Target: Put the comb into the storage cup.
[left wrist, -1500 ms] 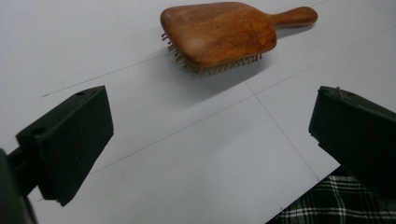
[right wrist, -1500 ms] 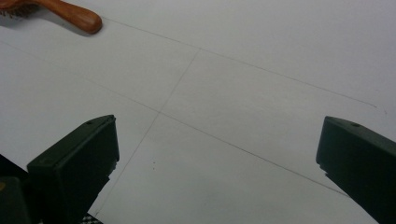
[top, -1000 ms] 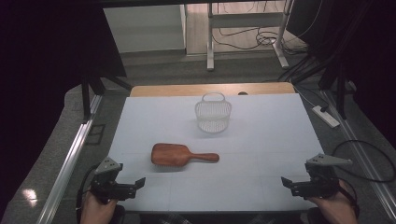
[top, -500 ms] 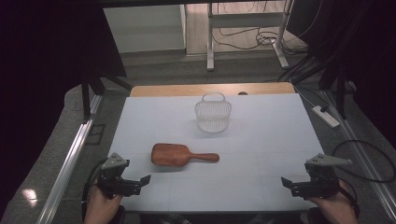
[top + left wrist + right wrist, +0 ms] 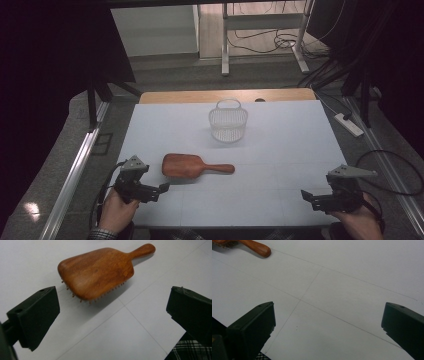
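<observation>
High view: the left tongs (image 5: 159, 190) sit at the near left corner of the white surface (image 5: 280, 150), held in the person's left hand (image 5: 117, 212), jaws pointing toward the middle of the surface and spread apart with nothing between them. Just ahead of them and a little to their right lies a wooden hairbrush (image 5: 192, 166), flat on the surface, its broad head nearest these tongs and its handle pointing away toward the right tongs. The right tongs (image 5: 309, 196) rest at the near right corner in the right hand (image 5: 357, 222), jaws also released and empty, well apart from the brush. Beyond the brush, farther from both tongs, a white wire basket (image 5: 228, 122) stands upright with its handle loop raised.

Left gripper view: the left tongs (image 5: 112, 315) stand wide open, one black jaw at each side. The hairbrush (image 5: 100, 271) lies just beyond the gap, back up and bristles down on the surface (image 5: 112, 337), handle angled away to the upper right. It is near the jaws but not touching them.

Right gripper view: the right tongs (image 5: 328, 327) are open over the bare surface (image 5: 352, 277). The end of the hairbrush handle (image 5: 254, 247) shows far off, beyond the left jaw.
</observation>
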{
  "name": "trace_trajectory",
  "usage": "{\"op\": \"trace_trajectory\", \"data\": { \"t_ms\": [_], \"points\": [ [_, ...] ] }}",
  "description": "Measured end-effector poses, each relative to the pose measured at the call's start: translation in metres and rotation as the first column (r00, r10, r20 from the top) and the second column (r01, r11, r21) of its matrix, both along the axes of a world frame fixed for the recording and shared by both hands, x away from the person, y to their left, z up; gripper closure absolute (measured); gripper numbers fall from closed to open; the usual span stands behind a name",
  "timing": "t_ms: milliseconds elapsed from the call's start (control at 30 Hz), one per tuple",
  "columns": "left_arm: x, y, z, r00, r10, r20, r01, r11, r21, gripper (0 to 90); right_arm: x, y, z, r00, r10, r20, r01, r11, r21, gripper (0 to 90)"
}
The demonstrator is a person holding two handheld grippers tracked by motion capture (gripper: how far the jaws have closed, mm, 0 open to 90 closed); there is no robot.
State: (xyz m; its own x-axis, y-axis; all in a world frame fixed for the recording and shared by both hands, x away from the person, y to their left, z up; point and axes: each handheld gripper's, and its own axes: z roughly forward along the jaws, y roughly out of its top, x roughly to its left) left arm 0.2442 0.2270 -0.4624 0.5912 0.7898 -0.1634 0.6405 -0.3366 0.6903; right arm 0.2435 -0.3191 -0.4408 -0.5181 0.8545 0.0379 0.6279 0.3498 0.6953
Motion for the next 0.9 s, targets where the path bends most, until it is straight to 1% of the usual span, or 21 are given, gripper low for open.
{"op": "trace_trajectory", "data": {
  "t_ms": [133,200,267,300,333,400,567,900],
  "points": [
    [0.008,-0.007,0.002,0.9999,-0.012,-0.003,0.012,0.9999,0.005,0.0,0.000,0.000,0.000,1.0000,0.003,0.001,-0.003,1.0000,0.000,0.0],
    [0.012,-0.010,0.002,0.9997,-0.020,-0.011,0.020,0.9998,0.003,0.0,0.000,0.000,0.000,1.0000,0.004,0.002,-0.004,1.0000,0.000,0.0],
    [0.016,-0.013,0.001,0.9995,-0.027,-0.013,0.027,0.9996,0.011,0.0,0.000,0.000,0.000,1.0000,0.006,0.002,-0.006,1.0000,0.001,0.0],
    [0.016,-0.013,0.001,0.9995,-0.027,-0.013,0.027,0.9996,0.011,0.0,0.000,0.000,0.000,1.0000,0.007,0.003,-0.007,1.0000,0.000,0.0],
    [0.020,-0.016,0.000,0.9992,-0.036,-0.016,0.036,0.9989,0.029,0.0,0.000,0.000,0.000,1.0000,0.009,0.003,-0.009,1.0000,0.000,0.0],
    [0.023,-0.019,0.000,0.9988,-0.045,-0.020,0.045,0.9984,0.033,0.0,0.000,0.000,0.000,0.9999,0.010,0.003,-0.010,0.9999,-0.001,0.0],
    [0.032,-0.023,0.000,0.9981,-0.054,-0.028,0.054,0.9983,0.019,0.0,-0.001,0.001,0.000,0.9999,0.015,0.004,-0.015,0.9999,-0.002,0.0],
    [0.050,-0.037,0.001,0.9965,-0.075,-0.038,0.076,0.9968,0.025,0.0,-0.001,0.001,0.000,0.9998,0.020,0.002,-0.020,0.9998,-0.006,0.0]
  ]
}}
